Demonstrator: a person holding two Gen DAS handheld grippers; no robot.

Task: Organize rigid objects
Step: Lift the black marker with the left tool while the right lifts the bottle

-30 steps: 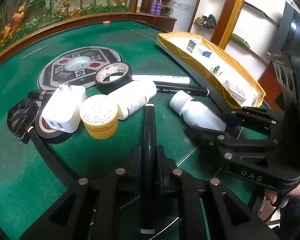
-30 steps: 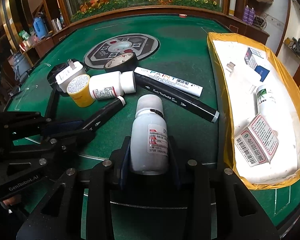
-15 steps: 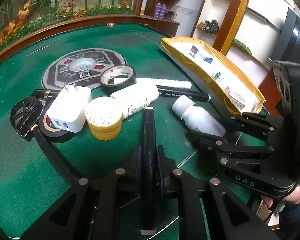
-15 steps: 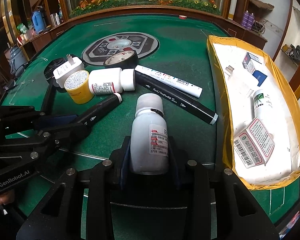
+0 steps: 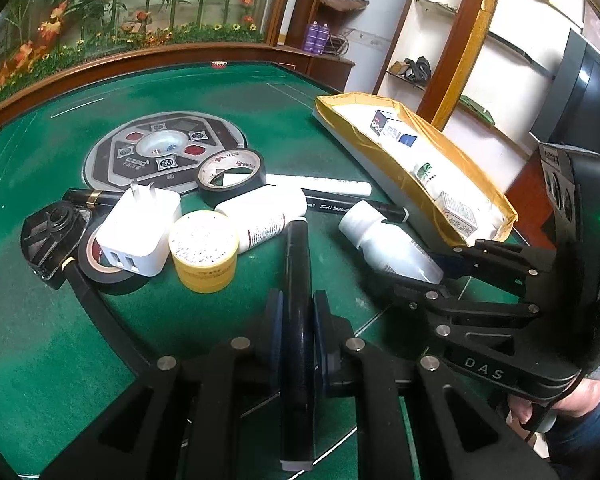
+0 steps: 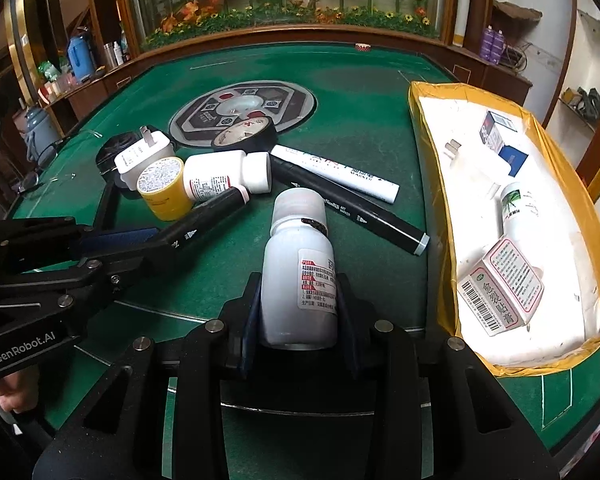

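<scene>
Green felt table [image 6: 360, 92], wooden rim; round control panel [image 6: 242, 110] at centre. Flower and bamboo display [image 6: 284, 0] beyond far edge. Blue kettle [image 6: 79, 58] on side counter. Purple bottles [image 5: 318, 36] past far right corner.

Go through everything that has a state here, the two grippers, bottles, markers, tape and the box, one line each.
left gripper: shut on black marker, capped.
right gripper: shut on white bottle, cap on.
second white bottle: lying on its side, capped.
white paint marker: lying flat, capped.
long black marker: lying flat, capped.
black tape roll: lying flat.
yellow-lined box: open, partly filled.
</scene>
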